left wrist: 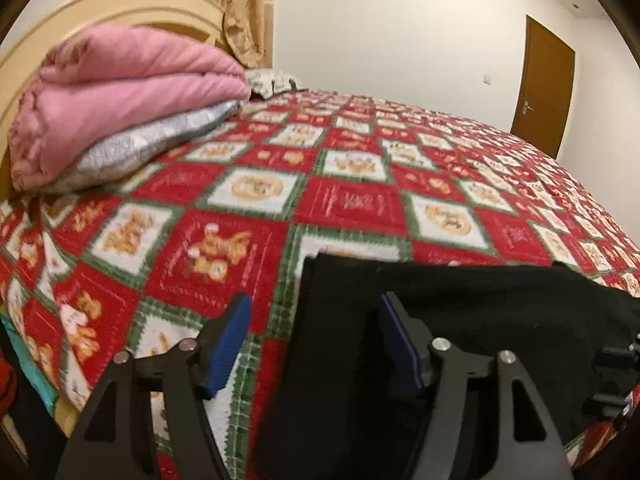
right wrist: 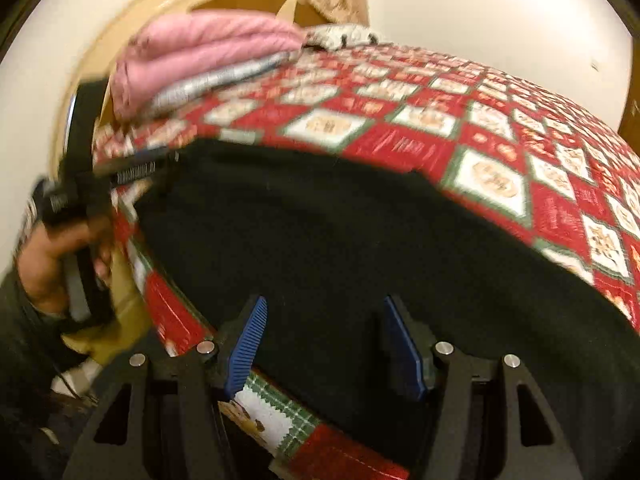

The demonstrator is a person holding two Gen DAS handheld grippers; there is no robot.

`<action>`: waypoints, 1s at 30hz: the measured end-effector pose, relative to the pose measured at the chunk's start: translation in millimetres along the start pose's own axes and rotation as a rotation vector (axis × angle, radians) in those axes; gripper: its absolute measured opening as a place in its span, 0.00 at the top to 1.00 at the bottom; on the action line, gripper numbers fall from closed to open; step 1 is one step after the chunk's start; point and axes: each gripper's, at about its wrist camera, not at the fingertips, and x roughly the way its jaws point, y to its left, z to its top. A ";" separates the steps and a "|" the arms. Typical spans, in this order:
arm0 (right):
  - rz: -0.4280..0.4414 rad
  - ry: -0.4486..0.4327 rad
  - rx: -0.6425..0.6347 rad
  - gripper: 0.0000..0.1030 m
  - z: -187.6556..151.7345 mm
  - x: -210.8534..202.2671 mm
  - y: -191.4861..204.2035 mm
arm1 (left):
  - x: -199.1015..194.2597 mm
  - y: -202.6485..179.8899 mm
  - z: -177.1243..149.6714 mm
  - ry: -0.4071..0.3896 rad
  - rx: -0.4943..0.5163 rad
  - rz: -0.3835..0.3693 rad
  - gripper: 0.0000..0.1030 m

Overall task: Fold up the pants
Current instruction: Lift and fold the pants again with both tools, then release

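Black pants (left wrist: 500,320) lie flat near the front edge of the bed, over the red, white and green checked bedspread (left wrist: 352,200). My left gripper (left wrist: 316,340) stands open at the pants' left edge, which lies between the blue pads (left wrist: 228,344) untouched. In the right wrist view the pants (right wrist: 340,240) fill the middle. My right gripper (right wrist: 324,344) hangs open over their near edge with nothing pressed between its pads. A hand (right wrist: 48,264) holds the left gripper (right wrist: 132,172) at the pants' far left corner.
A folded pink quilt (left wrist: 120,96) rests on a grey pillow (left wrist: 152,144) against the cream headboard (left wrist: 120,12). A patterned cloth (left wrist: 272,82) lies at the far side. A brown door (left wrist: 544,84) stands in the white wall. The bed's front edge drops off below the grippers.
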 end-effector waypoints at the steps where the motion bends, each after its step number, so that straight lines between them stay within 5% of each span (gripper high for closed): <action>1: -0.011 -0.018 0.011 0.40 2.0 -7.6 -6.6 | -6.6 -4.3 3.6 -0.014 0.007 -0.014 0.34; 11: -0.255 -0.124 0.205 0.40 -22.4 -109.6 -134.2 | -23.4 -82.4 14.4 0.026 0.082 -0.272 0.33; 21: -0.565 -0.202 0.576 0.40 -107.6 -237.9 -297.9 | -25.7 -202.5 11.4 0.094 0.316 -0.442 0.33; 30: -0.547 -0.098 0.768 0.40 -157.9 -252.7 -367.4 | -8.3 -276.6 -17.4 0.223 0.438 -0.480 0.30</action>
